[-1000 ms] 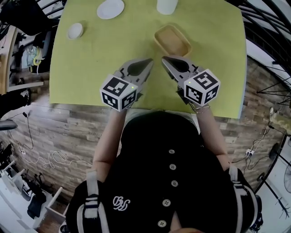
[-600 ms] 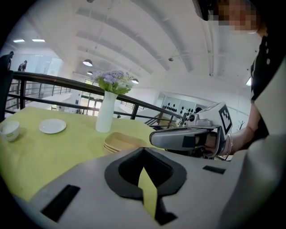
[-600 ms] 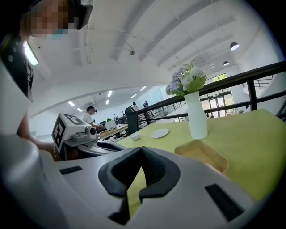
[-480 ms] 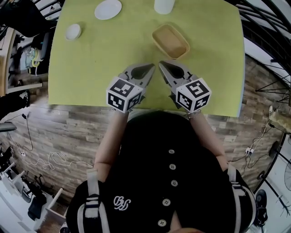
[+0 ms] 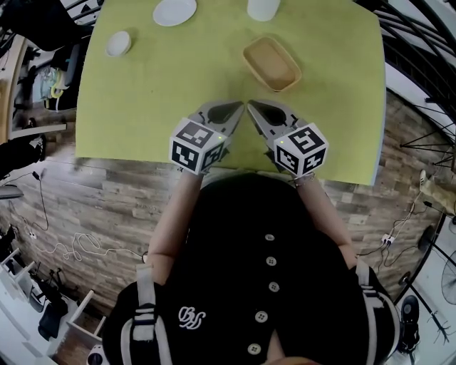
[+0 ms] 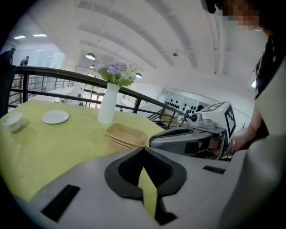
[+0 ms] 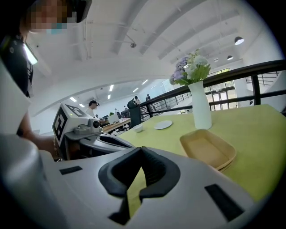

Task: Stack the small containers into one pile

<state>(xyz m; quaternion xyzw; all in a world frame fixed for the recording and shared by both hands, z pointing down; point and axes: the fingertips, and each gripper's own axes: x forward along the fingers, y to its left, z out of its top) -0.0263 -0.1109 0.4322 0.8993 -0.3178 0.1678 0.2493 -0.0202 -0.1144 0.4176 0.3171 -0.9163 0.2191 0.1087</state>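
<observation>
Presently the nested tan containers sit as one pile on the green counter. The left hand-held gripper and the right hand-held gripper are held near the containers on the person's side, tips close together. Each has its jaws pressed together on nothing. A white vase stands just beyond the containers. A saucer and a small bowl lie well to their left.

Tan rect. trays, shallow w/ rounded corners, nested in one pile. Upright, top one empty. On table, right of ctr toward far edge, set at a diagonal.
</observation>
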